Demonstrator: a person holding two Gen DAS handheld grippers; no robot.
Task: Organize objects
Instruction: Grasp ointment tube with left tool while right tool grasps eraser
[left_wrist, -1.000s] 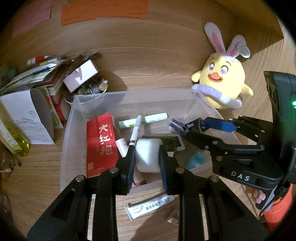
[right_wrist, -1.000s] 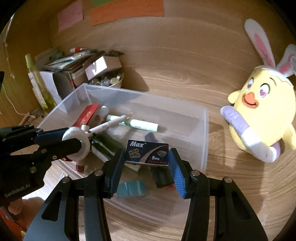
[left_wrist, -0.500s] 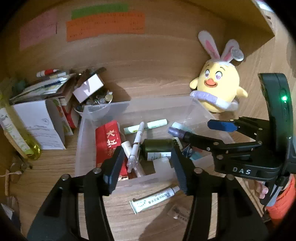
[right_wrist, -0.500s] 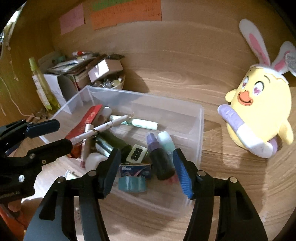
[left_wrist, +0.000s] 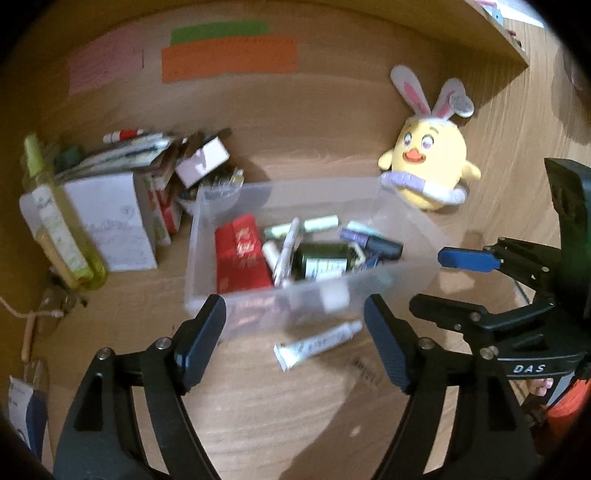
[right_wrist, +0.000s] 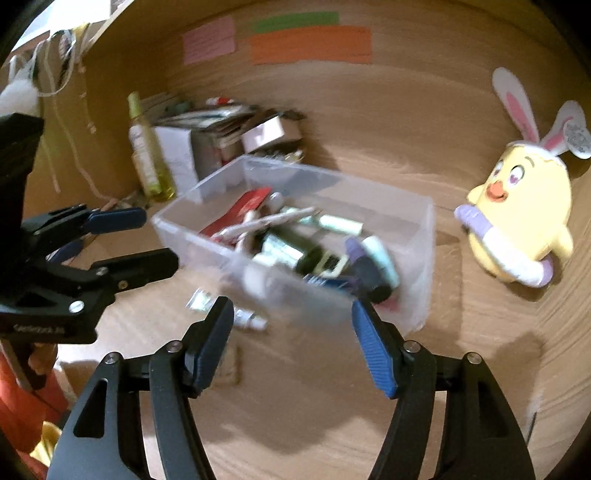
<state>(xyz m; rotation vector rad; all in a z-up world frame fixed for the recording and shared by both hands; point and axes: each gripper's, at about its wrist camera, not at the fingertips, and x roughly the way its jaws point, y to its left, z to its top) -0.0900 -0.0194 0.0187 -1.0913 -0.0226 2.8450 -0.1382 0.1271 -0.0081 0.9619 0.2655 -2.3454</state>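
Note:
A clear plastic bin (left_wrist: 207, 236) (right_wrist: 424, 236) sits on the wooden desk, holding a red packet (left_wrist: 240, 254), a white pen (left_wrist: 286, 247), a dark green bottle (left_wrist: 321, 258) (right_wrist: 295, 247), a pale green tube (left_wrist: 317, 223) and a purple-capped tube (left_wrist: 365, 240). A white tube (left_wrist: 317, 345) lies on the desk in front of the bin. My left gripper (left_wrist: 295, 343) is open and empty, just in front of the bin. My right gripper (right_wrist: 291, 343) is open and empty, near the bin's front right corner.
A yellow bunny-eared plush (left_wrist: 428, 173) (right_wrist: 517, 218) stands right of the bin. A yellow-green bottle (left_wrist: 55, 221), a white box (left_wrist: 110, 218) and stacked papers and packets (left_wrist: 155, 162) crowd the left. Coloured notes (left_wrist: 229, 59) hang on the back wall.
Both grippers opened, left the white roll and the small blue box in the bin, and pulled back from it.

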